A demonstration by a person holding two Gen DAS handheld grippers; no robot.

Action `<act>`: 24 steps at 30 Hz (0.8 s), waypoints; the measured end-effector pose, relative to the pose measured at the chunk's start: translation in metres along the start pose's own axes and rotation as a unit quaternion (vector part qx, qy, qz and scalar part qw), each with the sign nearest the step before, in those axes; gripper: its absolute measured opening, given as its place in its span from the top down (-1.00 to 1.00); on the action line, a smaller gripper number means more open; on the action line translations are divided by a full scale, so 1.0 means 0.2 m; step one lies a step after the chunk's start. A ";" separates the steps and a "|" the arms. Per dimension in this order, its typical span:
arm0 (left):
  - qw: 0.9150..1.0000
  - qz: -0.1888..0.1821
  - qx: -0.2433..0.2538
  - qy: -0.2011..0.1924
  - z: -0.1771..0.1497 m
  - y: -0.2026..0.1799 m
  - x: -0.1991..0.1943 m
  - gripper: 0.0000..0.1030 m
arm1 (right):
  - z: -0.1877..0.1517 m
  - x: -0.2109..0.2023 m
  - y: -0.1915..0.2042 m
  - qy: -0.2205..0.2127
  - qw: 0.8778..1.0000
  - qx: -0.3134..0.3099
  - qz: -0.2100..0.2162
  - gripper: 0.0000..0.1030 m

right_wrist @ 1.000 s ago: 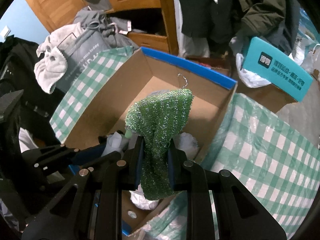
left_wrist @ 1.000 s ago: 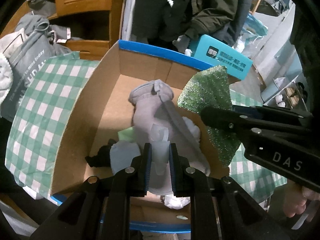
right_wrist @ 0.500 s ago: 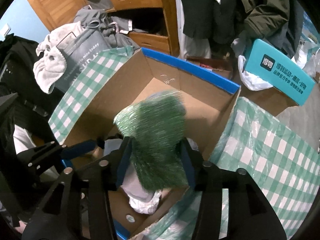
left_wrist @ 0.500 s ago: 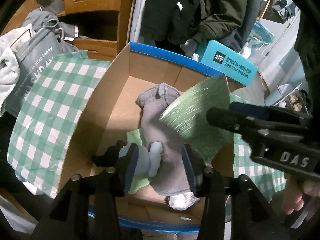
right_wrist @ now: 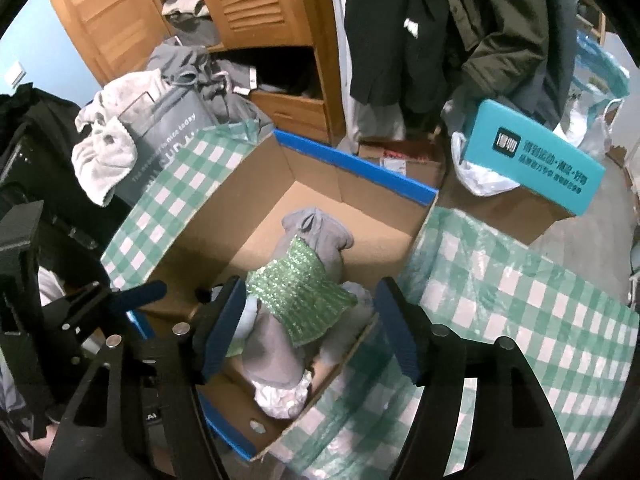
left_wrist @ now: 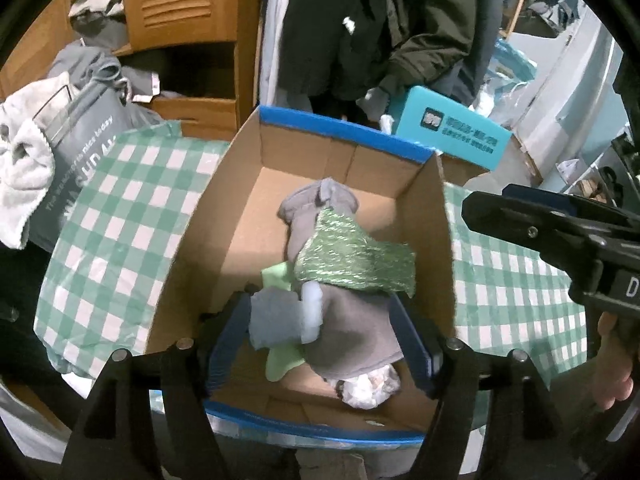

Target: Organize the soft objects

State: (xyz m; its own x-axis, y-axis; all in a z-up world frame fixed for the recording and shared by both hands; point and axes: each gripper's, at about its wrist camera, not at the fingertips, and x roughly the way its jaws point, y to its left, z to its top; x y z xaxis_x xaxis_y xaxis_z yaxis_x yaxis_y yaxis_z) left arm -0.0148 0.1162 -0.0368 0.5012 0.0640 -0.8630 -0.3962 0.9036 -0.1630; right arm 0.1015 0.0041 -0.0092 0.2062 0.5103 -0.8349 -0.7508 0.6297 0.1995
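While both grippers hovered over the cardboard box (left_wrist: 224, 184), their jaws stood wide apart, holding nothing. Left gripper (left_wrist: 320, 344), right gripper (right_wrist: 308, 320). Green sparkly cloth (right_wrist: 300, 296) lay across the grey garment (left_wrist: 348, 332) inside.

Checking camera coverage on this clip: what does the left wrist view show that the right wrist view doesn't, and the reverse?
Left only: the right gripper from the side, and the hand holding it. Right only: the left gripper from the side, a blue wall and a plastic bag under the teal box. Both: the cardboard box holding the green cloth across the grey garment, and the checked tablecloth.
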 end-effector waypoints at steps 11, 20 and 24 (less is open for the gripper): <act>0.999 -0.012 0.007 -0.037 0.02 -0.11 -0.16 -0.60 | -0.07 -0.25 -0.05 -0.052 0.999 0.006 -0.006 -0.44; 0.998 0.006 0.032 -0.058 0.00 -0.20 -0.22 -0.74 | -0.22 -0.37 -0.15 -0.068 0.997 0.018 -0.026 -0.44; 0.996 0.011 0.059 -0.060 -0.01 -0.27 -0.24 -0.74 | -0.28 -0.43 -0.18 -0.085 0.996 0.020 -0.033 -0.44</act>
State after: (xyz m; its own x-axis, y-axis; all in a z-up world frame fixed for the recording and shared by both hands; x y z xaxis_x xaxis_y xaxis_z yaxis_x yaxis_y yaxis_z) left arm -0.0183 0.0645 0.0121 0.5841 0.1273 -0.8016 -0.3188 0.9443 -0.0823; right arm 0.0765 -0.0947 0.0266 0.3604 0.5569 -0.7483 -0.7070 0.6864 0.1704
